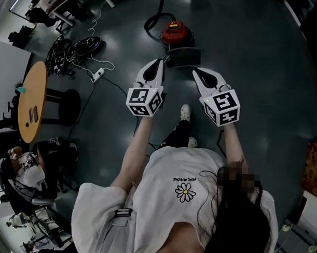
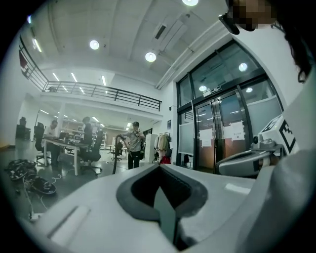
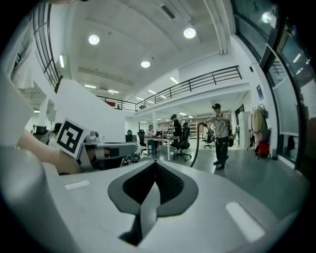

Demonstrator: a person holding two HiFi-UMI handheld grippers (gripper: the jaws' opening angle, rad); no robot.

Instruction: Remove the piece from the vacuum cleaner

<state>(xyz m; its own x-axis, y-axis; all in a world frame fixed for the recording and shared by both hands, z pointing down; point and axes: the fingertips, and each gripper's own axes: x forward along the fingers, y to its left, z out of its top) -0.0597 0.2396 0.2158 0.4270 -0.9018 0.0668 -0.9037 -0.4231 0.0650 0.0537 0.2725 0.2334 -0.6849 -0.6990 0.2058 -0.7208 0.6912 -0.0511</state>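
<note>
Red vacuum cleaner [image 1: 175,32] lies ahead of left hand-held gripper [image 1: 160,61] and right hand-held gripper [image 1: 196,73], both closed and empty; unopened, they risk shoving it.

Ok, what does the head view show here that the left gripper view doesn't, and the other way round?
Only the head view: the red vacuum cleaner on the floor with its black hose, a dark rectangular piece just ahead of the grippers, and a round wooden table.
Only the left gripper view: glass doors, a balcony railing, a standing person and a desk.
Both: the left gripper, fingers together on nothing, the right gripper, and a tangle of cables on the floor.
</note>
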